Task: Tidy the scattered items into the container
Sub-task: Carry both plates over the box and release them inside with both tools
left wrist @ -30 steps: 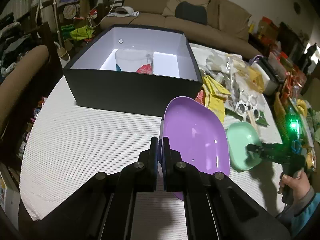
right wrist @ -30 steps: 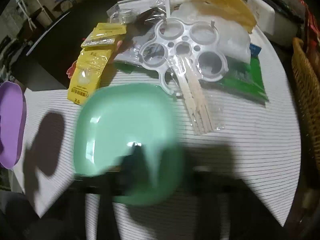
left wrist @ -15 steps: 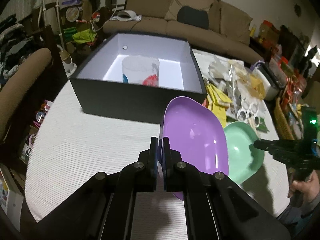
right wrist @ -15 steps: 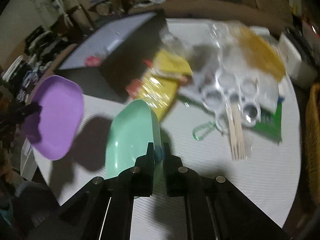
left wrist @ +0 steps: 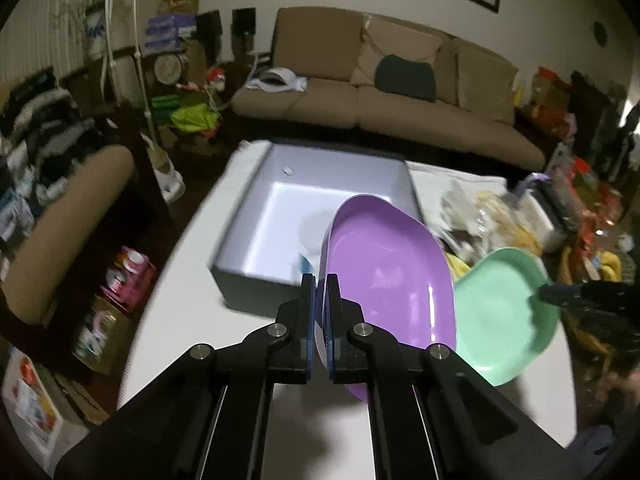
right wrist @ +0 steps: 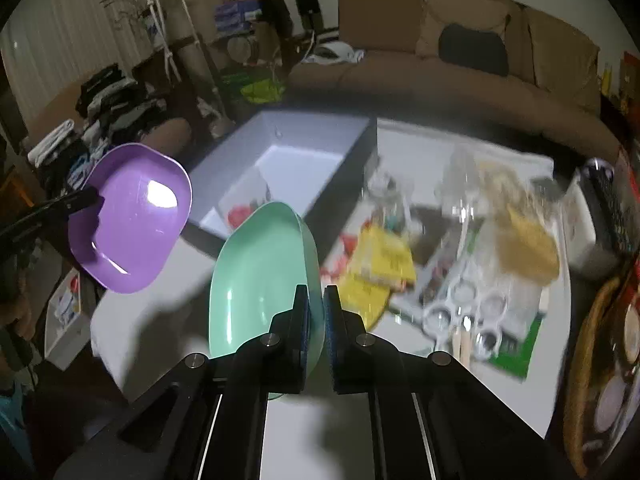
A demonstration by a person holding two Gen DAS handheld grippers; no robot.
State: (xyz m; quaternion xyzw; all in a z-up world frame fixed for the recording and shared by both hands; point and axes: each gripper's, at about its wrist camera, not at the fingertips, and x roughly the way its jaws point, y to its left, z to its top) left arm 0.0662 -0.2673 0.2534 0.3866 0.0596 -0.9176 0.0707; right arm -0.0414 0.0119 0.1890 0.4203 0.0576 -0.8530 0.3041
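Note:
My left gripper (left wrist: 320, 284) is shut on the rim of a purple plate (left wrist: 384, 280), held tilted in the air above the table, in front of the black box with a white inside (left wrist: 280, 208). My right gripper (right wrist: 316, 296) is shut on the rim of a mint green plate (right wrist: 260, 276), also lifted and tilted. In the left wrist view the green plate (left wrist: 504, 312) hangs right of the purple one; in the right wrist view the purple plate (right wrist: 132, 216) hangs at the left. The box (right wrist: 296, 140) holds something red and white, partly hidden by the plates.
Right of the box the white table (right wrist: 400, 400) is littered with yellow packets (right wrist: 380, 264), a clear plastic ring tray (right wrist: 464, 308), wooden sticks and bags. A wicker basket (right wrist: 592, 360) stands at the right edge. A brown sofa (left wrist: 380, 92) is behind; a chair (left wrist: 60, 232) at the left.
Both grippers have risen with their plates, so the table and box now appear lower and farther. The green plate has come off the table and tilted up beside the purple one.

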